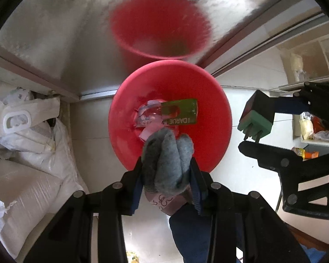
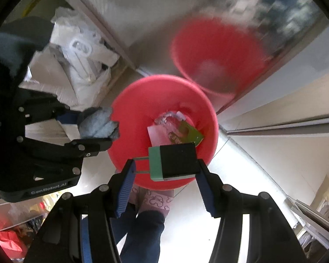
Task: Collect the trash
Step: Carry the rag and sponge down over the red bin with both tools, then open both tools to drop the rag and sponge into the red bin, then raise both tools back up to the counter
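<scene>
A red bin (image 1: 142, 153) stands on the pale floor below both grippers; it also shows in the right wrist view (image 2: 129, 131). In it lie a green Darlie box (image 1: 179, 114), clear plastic and pink paper. My left gripper (image 1: 167, 164) is shut on a grey-blue fuzzy cloth (image 1: 167, 157), held above the bin's near rim. My right gripper (image 2: 165, 164) is shut on a black and green plug adapter (image 2: 173, 161), held over the bin; it shows at the right of the left wrist view (image 1: 256, 118).
A shiny metal panel (image 1: 76, 43) behind the bin mirrors it as a blurred red shape. White sacks (image 1: 28, 142) pile at the left. Shelves with packets (image 1: 309, 129) stand at the right. The person's leg and pink slipper (image 2: 153, 201) are below.
</scene>
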A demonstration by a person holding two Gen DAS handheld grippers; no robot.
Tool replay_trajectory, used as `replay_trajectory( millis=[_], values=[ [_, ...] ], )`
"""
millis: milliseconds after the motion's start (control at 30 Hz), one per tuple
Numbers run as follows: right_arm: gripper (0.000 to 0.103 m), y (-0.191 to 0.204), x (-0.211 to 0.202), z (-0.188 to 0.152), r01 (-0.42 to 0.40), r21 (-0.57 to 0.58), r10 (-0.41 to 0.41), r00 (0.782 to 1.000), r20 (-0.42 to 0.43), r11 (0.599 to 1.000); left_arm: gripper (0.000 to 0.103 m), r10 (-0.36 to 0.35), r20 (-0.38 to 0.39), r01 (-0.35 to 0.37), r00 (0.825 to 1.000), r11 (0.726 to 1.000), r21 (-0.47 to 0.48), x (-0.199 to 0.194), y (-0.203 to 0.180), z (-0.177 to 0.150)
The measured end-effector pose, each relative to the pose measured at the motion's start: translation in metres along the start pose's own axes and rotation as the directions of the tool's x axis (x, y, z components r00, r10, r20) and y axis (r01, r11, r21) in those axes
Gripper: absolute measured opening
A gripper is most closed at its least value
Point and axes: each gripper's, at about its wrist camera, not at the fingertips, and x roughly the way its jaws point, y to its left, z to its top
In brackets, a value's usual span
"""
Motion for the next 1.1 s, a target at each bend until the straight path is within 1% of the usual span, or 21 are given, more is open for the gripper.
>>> replay_trajectory(
  millis=[100, 167, 267, 300, 333, 400, 433, 467, 500, 567, 700, 833, 933, 1033, 1100],
  values=[
    [0.053, -0.003, 0.003, 0.0, -0.001, 0.003, 0.001, 1.0, -0.022, 1.0, 0.035, -0.017, -0.022, 0.017, 1.0, 1.0, 0.001, 0.005, 0.0, 0.001],
    [0.053, -0.005, 0.003, 0.0, -0.017, 0.002, 0.017, 0.999, -0.033, 1.0, 0.038, -0.013, -0.032, 0.013, 0.999, 1.0, 0.006, 0.006, 0.001, 0.0],
    [0.053, -0.005, 0.001, 0.0, -0.011, -0.01, 0.011, 1.0, -0.026, 1.0, 0.041, -0.016, -0.037, 0.016, 0.999, 1.0, 0.0, 0.006, 0.003, -0.002],
    [0.053, -0.006, 0.002, 0.0, -0.014, -0.008, 0.014, 1.0, -0.028, 1.0, 0.044, -0.018, -0.044, 0.018, 0.999, 1.0, -0.009, 0.007, 0.005, -0.003],
    [0.053, -0.007, 0.002, -0.001, -0.017, -0.002, 0.017, 0.999, -0.033, 1.0, 0.05, -0.025, -0.045, 0.024, 0.999, 0.999, -0.023, 0.006, 0.007, -0.004],
    [0.054, -0.008, 0.003, -0.002, -0.02, 0.005, 0.02, 0.999, -0.041, 1.0, 0.053, -0.04, -0.028, 0.039, 0.999, 0.998, -0.039, 0.002, 0.01, -0.006],
    [0.055, -0.007, 0.004, -0.002, -0.018, 0.008, 0.019, 0.999, -0.042, 1.0, 0.058, -0.046, -0.02, 0.045, 0.999, 0.998, -0.045, 0.0, 0.011, -0.007],
    [0.057, -0.007, 0.003, -0.004, -0.017, 0.01, 0.018, 0.999, -0.041, 1.0, 0.066, -0.047, -0.015, 0.046, 0.999, 0.998, -0.048, -0.002, 0.011, -0.008],
    [0.059, -0.006, 0.002, -0.004, -0.015, 0.011, 0.016, 0.999, -0.038, 1.0, 0.07, -0.044, -0.015, 0.043, 0.999, 0.998, -0.048, -0.003, 0.012, -0.009],
    [0.059, -0.004, -0.001, -0.006, -0.014, 0.015, 0.015, 0.999, -0.033, 1.0, 0.079, -0.034, -0.022, 0.033, 0.999, 0.999, -0.042, -0.005, 0.011, -0.01],
    [0.06, -0.002, -0.012, -0.01, -0.01, 0.034, 0.011, 0.999, -0.03, 0.999, 0.081, -0.016, -0.023, 0.016, 1.0, 1.0, -0.02, -0.018, 0.006, -0.014],
    [0.06, 0.003, -0.033, -0.012, -0.006, 0.035, 0.007, 1.0, -0.019, 0.999, 0.084, -0.011, -0.008, 0.011, 1.0, 1.0, -0.008, -0.047, 0.0, -0.023],
    [0.06, 0.01, -0.059, -0.014, 0.001, 0.025, -0.001, 1.0, 0.0, 1.0, 0.085, -0.016, 0.01, 0.016, 1.0, 1.0, -0.014, -0.078, -0.006, -0.032],
    [0.06, 0.017, -0.092, -0.016, 0.009, 0.005, -0.009, 1.0, 0.019, 1.0, 0.085, -0.007, 0.028, 0.008, 1.0, 1.0, -0.023, -0.114, -0.011, -0.042],
    [0.06, 0.024, -0.119, -0.018, 0.016, -0.015, -0.016, 0.999, 0.039, 1.0, 0.085, -0.007, 0.043, 0.008, 0.999, 1.0, -0.029, -0.145, -0.017, -0.049]
  ],
)
